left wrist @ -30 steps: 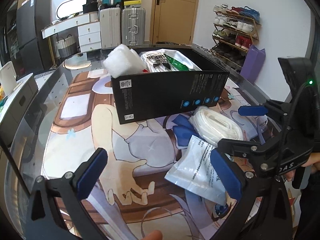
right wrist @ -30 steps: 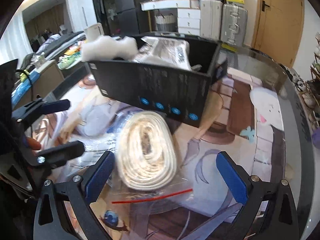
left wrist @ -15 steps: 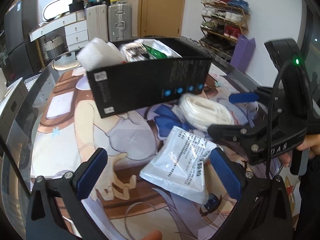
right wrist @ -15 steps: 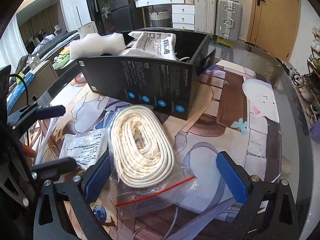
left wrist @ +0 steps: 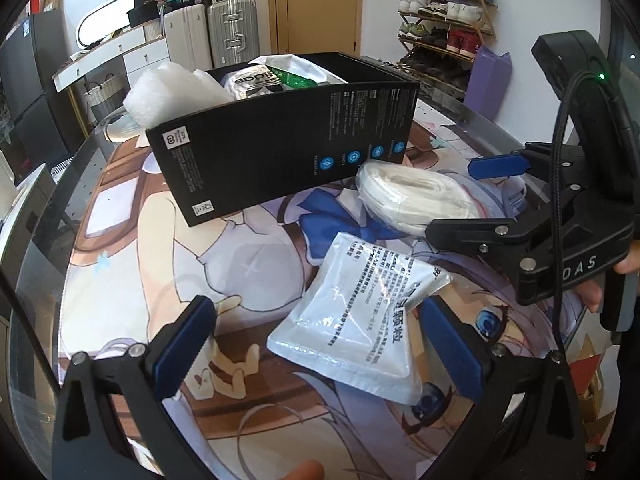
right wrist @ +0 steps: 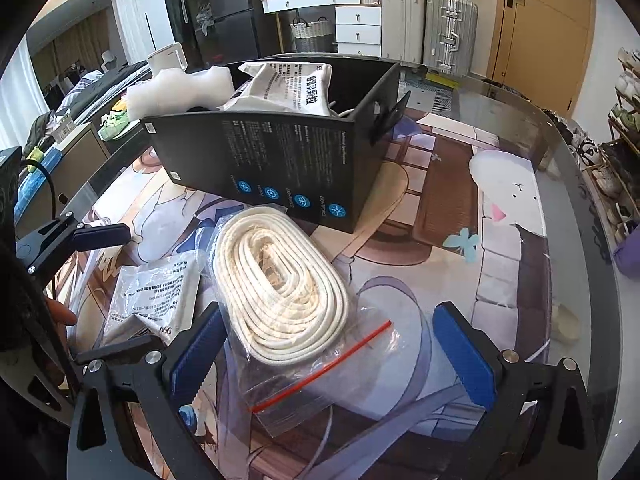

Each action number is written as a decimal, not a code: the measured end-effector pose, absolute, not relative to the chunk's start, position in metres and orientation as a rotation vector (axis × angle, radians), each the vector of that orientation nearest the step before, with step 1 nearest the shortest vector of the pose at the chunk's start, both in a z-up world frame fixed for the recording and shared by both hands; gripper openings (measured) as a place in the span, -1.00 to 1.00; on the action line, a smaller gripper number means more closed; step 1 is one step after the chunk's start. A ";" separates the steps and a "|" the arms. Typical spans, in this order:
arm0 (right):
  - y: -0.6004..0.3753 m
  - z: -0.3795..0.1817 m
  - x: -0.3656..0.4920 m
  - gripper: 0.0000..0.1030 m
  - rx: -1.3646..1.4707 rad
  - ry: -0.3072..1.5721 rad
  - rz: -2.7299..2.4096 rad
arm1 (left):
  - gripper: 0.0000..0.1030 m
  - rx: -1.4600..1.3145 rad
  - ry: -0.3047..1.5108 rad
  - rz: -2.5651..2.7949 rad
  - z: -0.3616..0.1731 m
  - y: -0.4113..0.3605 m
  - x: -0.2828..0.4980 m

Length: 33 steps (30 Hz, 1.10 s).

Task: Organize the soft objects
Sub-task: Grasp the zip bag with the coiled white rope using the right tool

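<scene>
A black box (left wrist: 288,148) (right wrist: 280,164) stands on the table's printed mat (left wrist: 120,280), holding white foam (left wrist: 172,94) (right wrist: 180,88) and printed packets (right wrist: 288,88). In front of it lie a clear zip bag of coiled white rope (right wrist: 280,284) (left wrist: 412,198) and a white printed pouch (left wrist: 360,320) (right wrist: 152,292). My left gripper (left wrist: 320,348) is open, its fingers on either side of the pouch. The right gripper (right wrist: 332,356) is open around the near end of the rope bag. It also shows in the left wrist view as the right gripper (left wrist: 472,196), beside the rope.
The round glass table's edge (right wrist: 580,184) curves along the right. Behind the table are suitcases (left wrist: 232,32), white drawers (right wrist: 356,24), a wooden door (left wrist: 316,4) and a shoe rack (left wrist: 440,36). A purple bag (left wrist: 488,80) stands by the rack.
Both grippers have drawn closer to the table. The pouch now lies between the left fingers, and the rope bag has come nearer between the right fingers. Both stay open.
</scene>
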State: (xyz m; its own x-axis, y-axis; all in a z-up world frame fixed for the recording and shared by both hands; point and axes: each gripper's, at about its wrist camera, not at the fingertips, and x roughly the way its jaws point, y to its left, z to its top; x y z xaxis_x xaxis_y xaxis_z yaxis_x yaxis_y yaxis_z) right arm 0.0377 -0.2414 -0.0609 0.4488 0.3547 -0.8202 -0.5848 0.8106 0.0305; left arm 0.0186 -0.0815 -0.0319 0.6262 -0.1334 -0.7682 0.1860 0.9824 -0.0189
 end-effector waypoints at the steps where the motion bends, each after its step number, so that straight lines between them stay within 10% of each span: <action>1: -0.241 -0.061 0.037 0.99 -0.276 0.939 0.589 | 1.00 0.063 0.875 -0.182 -0.032 -0.082 0.019; 12: -0.218 -0.062 0.038 0.96 -0.328 0.925 0.588 | 1.00 0.059 0.890 -0.181 -0.033 -0.084 0.024; 17: -0.213 -0.058 0.033 0.45 -0.334 0.906 0.630 | 1.00 0.063 0.888 -0.185 -0.033 -0.084 0.023; 33: -0.228 -0.051 0.026 -0.06 -0.336 0.911 0.687 | 0.98 0.079 0.886 -0.220 -0.033 -0.089 0.021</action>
